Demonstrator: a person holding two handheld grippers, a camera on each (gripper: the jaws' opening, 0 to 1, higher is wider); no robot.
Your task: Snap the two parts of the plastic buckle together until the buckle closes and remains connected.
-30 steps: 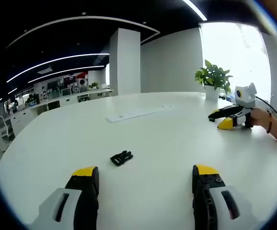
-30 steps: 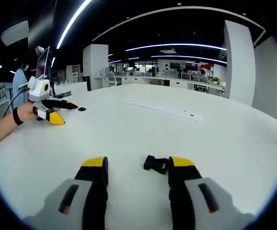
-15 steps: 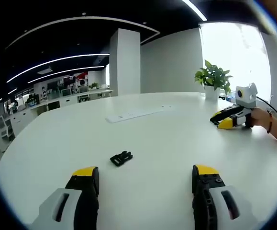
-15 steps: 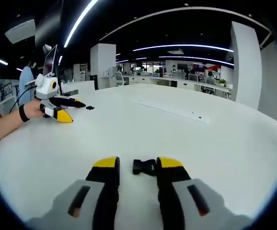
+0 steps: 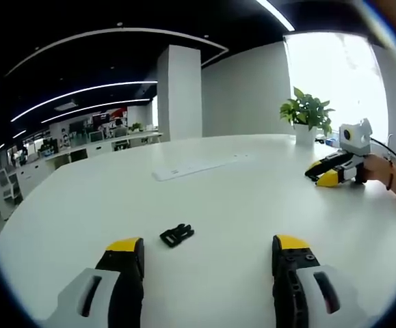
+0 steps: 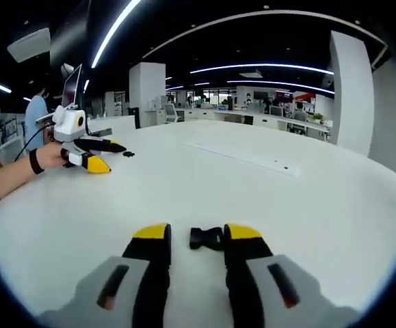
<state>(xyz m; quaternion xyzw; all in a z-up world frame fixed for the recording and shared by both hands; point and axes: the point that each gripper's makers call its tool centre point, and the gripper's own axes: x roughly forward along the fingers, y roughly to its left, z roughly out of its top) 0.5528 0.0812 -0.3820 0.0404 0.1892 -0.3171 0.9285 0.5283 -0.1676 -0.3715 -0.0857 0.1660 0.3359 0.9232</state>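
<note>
Narrowed since a second ago, right gripper point(image 6: 192, 236) brackets one buckle half point(image 6: 206, 238) at lower centre; left gripper point(image 5: 209, 247) open.

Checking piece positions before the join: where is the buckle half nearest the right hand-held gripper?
In the right gripper view, that buckle half lies on the white table, just ahead of the right hand-held gripper, level with the gap between its yellow fingertips.

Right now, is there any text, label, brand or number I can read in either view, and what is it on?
No legible text in either view.
Buckle halves: plain black, no marking seen.
Flat white strip on the table: small dark marks, too small to read.
Red panel in the far office: blurred, unreadable.
Both grippers: no lettering on the yellow-tipped fingers.
</note>
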